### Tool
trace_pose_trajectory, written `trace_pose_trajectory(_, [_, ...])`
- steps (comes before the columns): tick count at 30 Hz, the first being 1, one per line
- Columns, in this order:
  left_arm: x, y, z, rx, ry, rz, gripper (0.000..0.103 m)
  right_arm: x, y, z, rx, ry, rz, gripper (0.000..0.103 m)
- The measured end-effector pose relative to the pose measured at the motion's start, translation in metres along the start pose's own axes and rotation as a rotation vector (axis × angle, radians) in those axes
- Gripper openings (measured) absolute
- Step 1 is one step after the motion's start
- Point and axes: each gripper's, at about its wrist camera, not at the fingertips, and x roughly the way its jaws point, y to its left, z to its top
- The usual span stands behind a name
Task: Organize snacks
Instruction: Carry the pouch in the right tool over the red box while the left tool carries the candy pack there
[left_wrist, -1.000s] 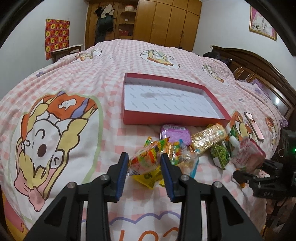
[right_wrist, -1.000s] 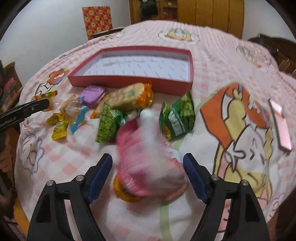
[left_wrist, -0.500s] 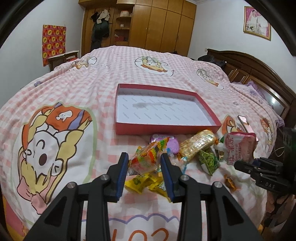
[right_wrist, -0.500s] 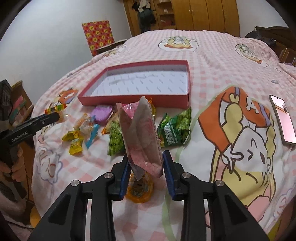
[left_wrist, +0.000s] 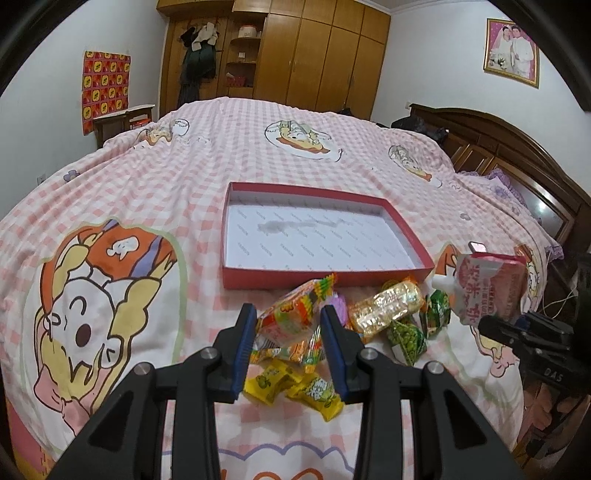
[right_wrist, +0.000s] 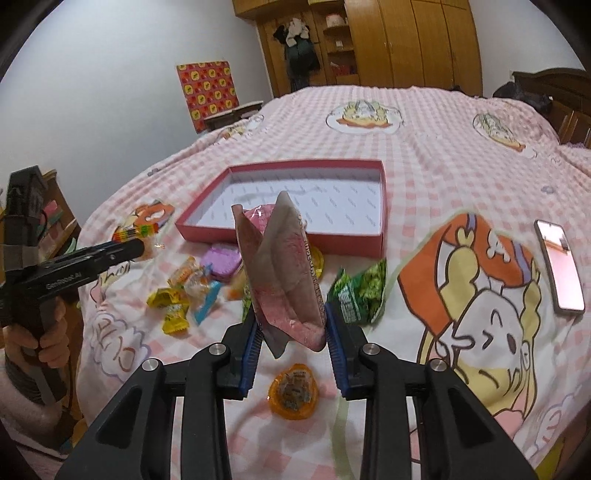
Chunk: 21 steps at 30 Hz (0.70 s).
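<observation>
Both are mid-carry: left gripper (left_wrist: 288, 325) clamping the striped candy bag (left_wrist: 295, 310), right gripper (right_wrist: 291, 328) clamping the pink pouch (right_wrist: 284, 273); next, dropping them into the red box (left_wrist: 421, 251), frame centre

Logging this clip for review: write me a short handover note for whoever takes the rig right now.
Left gripper: shut on a striped candy bag, lifted above the pile.
Right gripper: shut on a pink pouch, held upright off the bed.
Red box: on the bed beyond the pile, nothing in it yet.
On the bed in front of the box: gold pack, green packs, yellow candies, purple tin, orange jelly cup.
Done: two snacks picked up.
Left: put both in the box, then the rest.
</observation>
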Motion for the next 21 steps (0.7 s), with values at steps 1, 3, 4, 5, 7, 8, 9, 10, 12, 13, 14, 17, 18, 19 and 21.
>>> trace_pose_trajectory(1, [0.000,0.000,0.002,0.001,-0.003,0.000,0.037,-0.002,0.001,0.002,-0.006,-0.006,0.001,0.034])
trace_pose_trajectory(3, [0.001,-0.001,0.007,0.002,-0.010,0.001,0.037,-0.002,0.004,0.005,-0.021,-0.012,0.000,0.034])
trace_pose_trajectory(4, [0.002,-0.002,0.009,0.003,-0.013,0.001,0.037,-0.002,0.004,0.006,-0.026,-0.012,0.000,0.034])
trace_pose_trajectory(5, [0.003,-0.002,0.012,0.003,-0.016,0.002,0.037,0.000,0.005,0.007,-0.031,-0.012,-0.002,0.034])
trace_pose_trajectory(7, [0.006,-0.002,0.017,0.005,-0.021,0.005,0.037,0.003,0.005,0.012,-0.037,-0.010,-0.003,0.034])
trace_pose_trajectory(8, [0.008,-0.002,0.020,0.006,-0.024,0.006,0.037,0.005,0.005,0.014,-0.041,-0.011,-0.004,0.034])
trace_pose_trajectory(9, [0.010,-0.002,0.023,0.007,-0.026,0.010,0.037,0.006,0.005,0.016,-0.044,-0.012,-0.006,0.034])
trace_pose_trajectory(10, [0.013,-0.002,0.027,0.010,-0.028,0.012,0.037,0.007,0.005,0.018,-0.048,-0.012,-0.007,0.034])
trace_pose_trajectory(12, [0.017,-0.002,0.033,0.016,-0.032,0.016,0.037,0.011,0.005,0.024,-0.056,-0.011,-0.010,0.034])
trace_pose_trajectory(13, [0.020,-0.003,0.036,0.022,-0.035,0.019,0.037,0.012,0.004,0.026,-0.058,-0.011,-0.011,0.034])
trace_pose_trajectory(14, [0.022,-0.003,0.039,0.026,-0.038,0.021,0.037,0.016,0.003,0.030,-0.062,-0.009,-0.014,0.034])
trace_pose_trajectory(17, [0.028,-0.004,0.048,0.032,-0.049,0.031,0.037,0.024,0.001,0.037,-0.069,-0.004,-0.025,0.034])
trace_pose_trajectory(18, [0.031,-0.004,0.051,0.032,-0.049,0.033,0.037,0.026,0.001,0.039,-0.069,-0.002,-0.027,0.034])
trace_pose_trajectory(19, [0.034,-0.004,0.054,0.033,-0.048,0.035,0.037,0.028,0.000,0.041,-0.069,0.000,-0.029,0.034])
trace_pose_trajectory(21, [0.041,-0.004,0.058,0.035,-0.045,0.043,0.037,0.035,-0.003,0.047,-0.072,0.005,-0.037,0.034])
